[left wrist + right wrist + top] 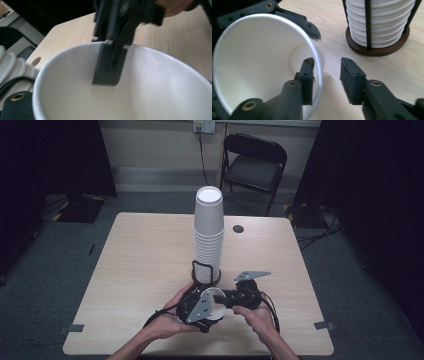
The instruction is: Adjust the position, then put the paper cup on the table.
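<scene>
Over on the left, the left gripper (200,307) has a single white paper cup (214,304) clamped by its wall, mouth tipped toward the other hand, low over the near edge of the table (140,265). In the left gripper view the cup's rim (75,50) sits right in front of the camera, so this gripper's own pads are hidden; the grip reads from how the cup hangs on it.

Moving across: the right gripper (327,75) is right at the cup's mouth, jaws apart. One jaw is inside the cup, the other outside, and the rim runs between them with clear air on the outer side. It's not pressing on anything.

Further right and beyond both grippers stands the tall stack of cups (208,232) in its wire holder (377,48), just past the right gripper's tips.

Where could this go sour? I'd say the handover is the risk. If the left gripper lets go before the right one pinches the rim, the cup drops and rolls. Pinch too hard and that thin wall buckles. And a swing toward the holder could clip the stack and topple it.
</scene>
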`<state>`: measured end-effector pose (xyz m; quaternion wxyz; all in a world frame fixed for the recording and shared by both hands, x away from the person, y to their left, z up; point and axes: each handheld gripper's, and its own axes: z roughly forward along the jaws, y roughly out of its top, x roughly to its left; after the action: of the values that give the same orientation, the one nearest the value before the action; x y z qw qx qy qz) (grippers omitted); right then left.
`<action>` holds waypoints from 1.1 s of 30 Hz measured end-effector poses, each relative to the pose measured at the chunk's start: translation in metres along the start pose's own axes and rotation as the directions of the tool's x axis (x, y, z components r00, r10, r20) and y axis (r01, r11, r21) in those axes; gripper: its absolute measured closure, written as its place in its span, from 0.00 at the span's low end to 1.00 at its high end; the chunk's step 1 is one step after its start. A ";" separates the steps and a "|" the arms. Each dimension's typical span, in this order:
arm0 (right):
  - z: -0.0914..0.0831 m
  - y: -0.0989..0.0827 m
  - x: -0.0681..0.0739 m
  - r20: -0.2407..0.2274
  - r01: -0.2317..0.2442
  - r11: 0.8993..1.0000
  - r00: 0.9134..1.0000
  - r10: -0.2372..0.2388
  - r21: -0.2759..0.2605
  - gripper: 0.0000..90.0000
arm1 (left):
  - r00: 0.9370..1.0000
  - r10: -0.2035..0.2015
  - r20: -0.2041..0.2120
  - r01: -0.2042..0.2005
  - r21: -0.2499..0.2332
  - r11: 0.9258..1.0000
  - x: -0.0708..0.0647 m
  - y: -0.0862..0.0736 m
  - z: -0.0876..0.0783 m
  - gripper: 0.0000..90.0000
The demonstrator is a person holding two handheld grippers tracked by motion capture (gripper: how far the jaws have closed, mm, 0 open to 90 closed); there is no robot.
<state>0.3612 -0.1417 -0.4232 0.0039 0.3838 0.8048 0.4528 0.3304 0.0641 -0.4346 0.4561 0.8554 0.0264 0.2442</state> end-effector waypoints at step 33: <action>-0.039 -0.015 -0.028 0.147 -0.011 0.975 0.988 0.044 -0.224 0.16 | 0.928 -0.360 -0.097 0.347 -0.125 0.929 0.054 -0.021 -0.052 0.12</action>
<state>0.3578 -0.1919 -0.4211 0.1013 0.4251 0.7411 0.5097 0.3590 0.1307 -0.4062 0.5349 0.7952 0.1942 0.2091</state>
